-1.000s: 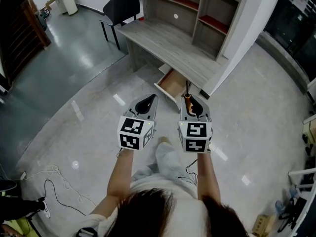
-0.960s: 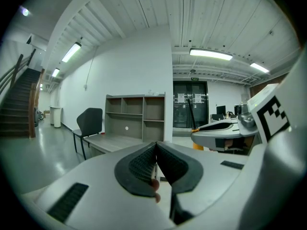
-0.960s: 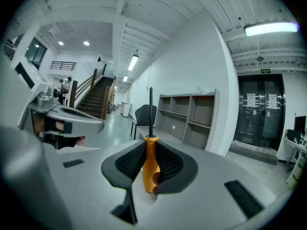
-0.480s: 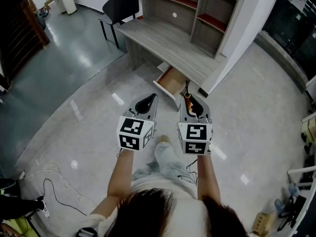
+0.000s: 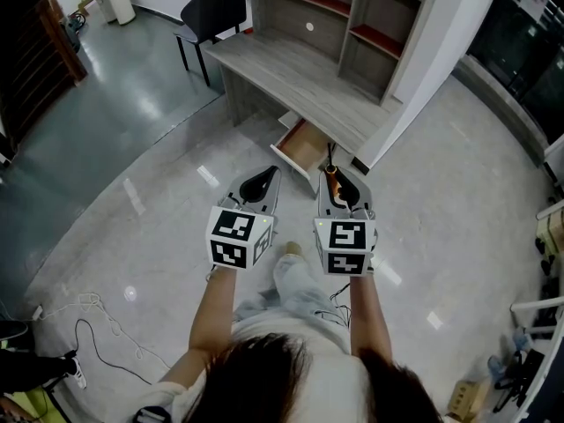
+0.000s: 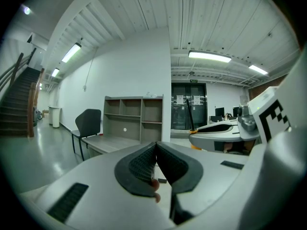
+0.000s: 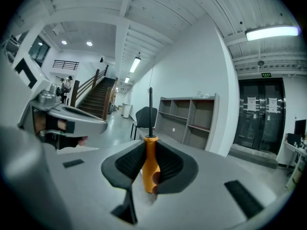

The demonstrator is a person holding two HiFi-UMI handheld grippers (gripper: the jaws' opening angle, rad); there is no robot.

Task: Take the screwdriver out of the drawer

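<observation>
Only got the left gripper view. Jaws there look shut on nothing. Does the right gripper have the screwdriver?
Observer: Yes. In the right gripper view the right gripper is shut on the screwdriver, gripping its orange handle, shaft pointing up.
Operator: Drawer open or shut?
Observer: Open. The head view shows the drawer pulled out from under the desk.
Operator: Where are the two grippers relative to it?
Observer: In the head view the left gripper and the right one are side by side above the floor, on the person's side of the drawer, not in it.
</observation>
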